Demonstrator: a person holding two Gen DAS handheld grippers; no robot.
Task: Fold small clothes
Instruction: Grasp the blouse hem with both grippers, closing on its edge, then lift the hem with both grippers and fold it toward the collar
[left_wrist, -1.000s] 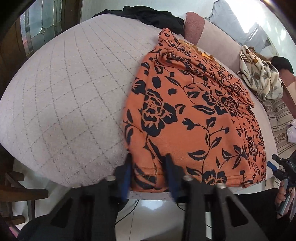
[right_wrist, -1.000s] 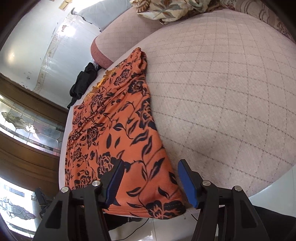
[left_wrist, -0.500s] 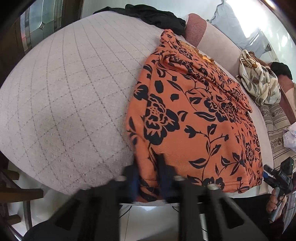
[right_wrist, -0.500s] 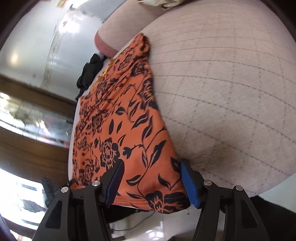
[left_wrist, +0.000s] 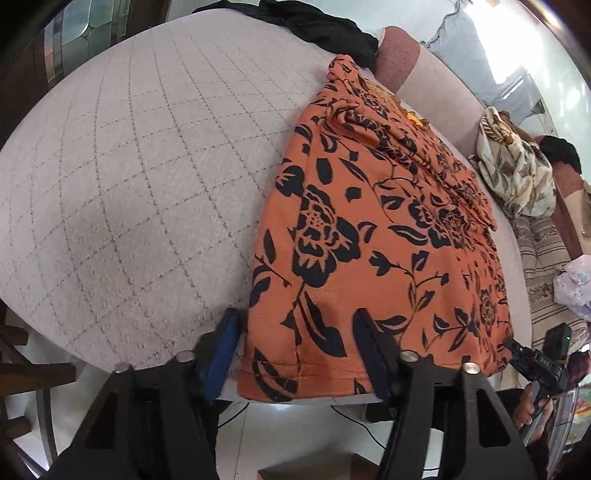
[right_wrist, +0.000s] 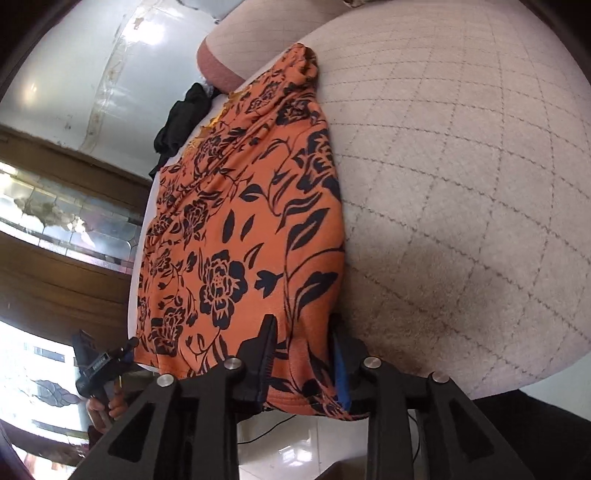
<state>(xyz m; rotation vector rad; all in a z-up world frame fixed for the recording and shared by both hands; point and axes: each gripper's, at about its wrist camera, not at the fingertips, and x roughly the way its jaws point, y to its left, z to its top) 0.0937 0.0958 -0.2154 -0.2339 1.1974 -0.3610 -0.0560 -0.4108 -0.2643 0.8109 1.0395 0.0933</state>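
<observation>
An orange garment with black flowers (left_wrist: 373, 229) lies flat on a pale quilted cushion (left_wrist: 140, 177), its hem at the near edge. My left gripper (left_wrist: 295, 343) is open, its fingers astride the garment's near left hem corner. In the right wrist view the same garment (right_wrist: 240, 229) runs away from me. My right gripper (right_wrist: 303, 354) has closed in on the near right hem corner, and the cloth bunches between its fingers. The left gripper also shows in the right wrist view (right_wrist: 99, 363) at the far hem corner.
A black garment (left_wrist: 317, 29) lies at the cushion's far end by a pink bolster (left_wrist: 402, 59). A cream floral cloth (left_wrist: 517, 173) and a striped cushion (left_wrist: 543, 258) lie to the right. White floor tiles (left_wrist: 295, 435) are below the edge.
My left gripper pinched the left hem corner half a second ago and has now opened wide. My right gripper narrowed from wide open onto the right hem corner.
</observation>
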